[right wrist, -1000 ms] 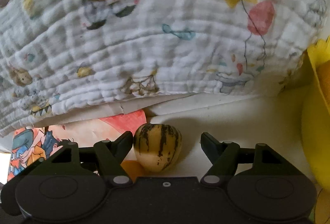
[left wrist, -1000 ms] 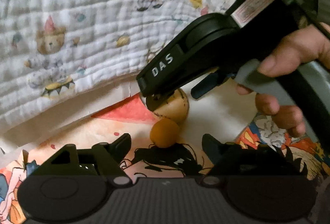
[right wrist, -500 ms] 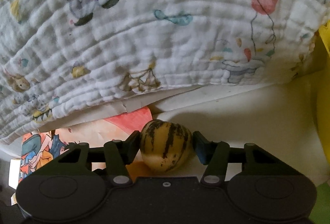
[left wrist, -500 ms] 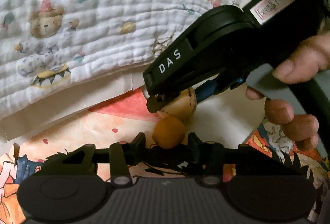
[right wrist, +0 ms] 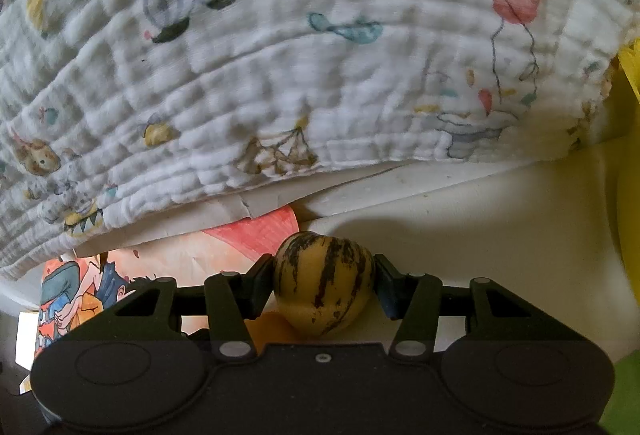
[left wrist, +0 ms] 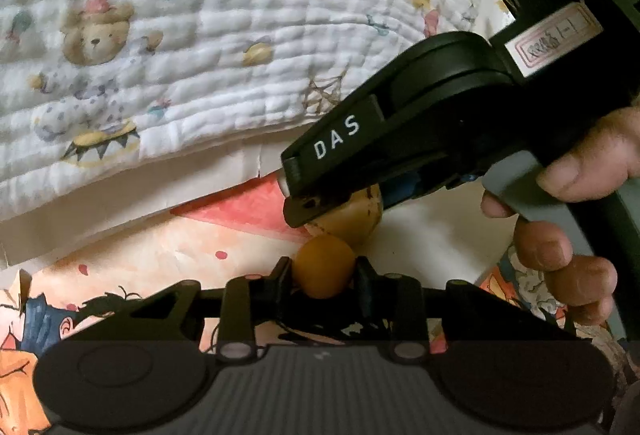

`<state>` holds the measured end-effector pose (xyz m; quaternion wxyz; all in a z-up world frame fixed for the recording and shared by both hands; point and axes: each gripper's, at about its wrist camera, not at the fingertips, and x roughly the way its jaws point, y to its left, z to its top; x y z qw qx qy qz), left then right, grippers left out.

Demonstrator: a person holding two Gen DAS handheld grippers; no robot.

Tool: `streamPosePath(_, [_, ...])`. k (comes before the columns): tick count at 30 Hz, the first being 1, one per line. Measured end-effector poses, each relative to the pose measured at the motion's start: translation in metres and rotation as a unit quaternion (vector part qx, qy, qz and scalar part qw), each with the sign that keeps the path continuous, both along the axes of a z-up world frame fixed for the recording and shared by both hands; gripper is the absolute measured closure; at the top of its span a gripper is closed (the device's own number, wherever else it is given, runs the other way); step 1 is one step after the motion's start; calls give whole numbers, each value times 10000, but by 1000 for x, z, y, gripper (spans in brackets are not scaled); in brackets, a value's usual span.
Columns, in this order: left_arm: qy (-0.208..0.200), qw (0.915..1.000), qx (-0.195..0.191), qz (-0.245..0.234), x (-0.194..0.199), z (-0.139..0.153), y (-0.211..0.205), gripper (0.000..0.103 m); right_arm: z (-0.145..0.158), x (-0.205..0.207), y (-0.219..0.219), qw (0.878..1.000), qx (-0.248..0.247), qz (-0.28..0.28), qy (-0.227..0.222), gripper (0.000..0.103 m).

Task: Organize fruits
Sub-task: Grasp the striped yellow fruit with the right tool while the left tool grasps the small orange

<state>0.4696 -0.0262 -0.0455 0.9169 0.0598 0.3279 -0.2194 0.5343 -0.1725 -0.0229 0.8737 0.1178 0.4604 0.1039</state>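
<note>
While both fruits sit side by side on the picture-covered bench just in front of the quilted blanket, each is already pinched between a pair of tongs. On the left, the left tongs are closed narrow on the small orange fruit, gripping it across its middle. It looks smooth, round and light; I judge it firm enough for a gentle squeeze, though a round skin like that could roll out if the hold drifts off the widest part. To the right, the right tongs clamp the striped yellow fruit at its broadest part, one pad on each flank. It seems larger and somewhat heavier, with a waxy, perhaps slippery skin, and probably bruises under hard pressure.

From the left camera, the body of the right tongs covers most of the striped fruit, and the undersides of both fruits are hidden by the tongs' frames. Whether either fruit touches the bench cannot be told. A yellow shape at the right edge is cut off and unidentifiable.
</note>
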Motion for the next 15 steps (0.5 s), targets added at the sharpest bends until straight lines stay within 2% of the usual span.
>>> streamPosePath(15, [41,9998,97,149,-27,20,16,67,0,-23,-16,9990,408,-181,-53,50])
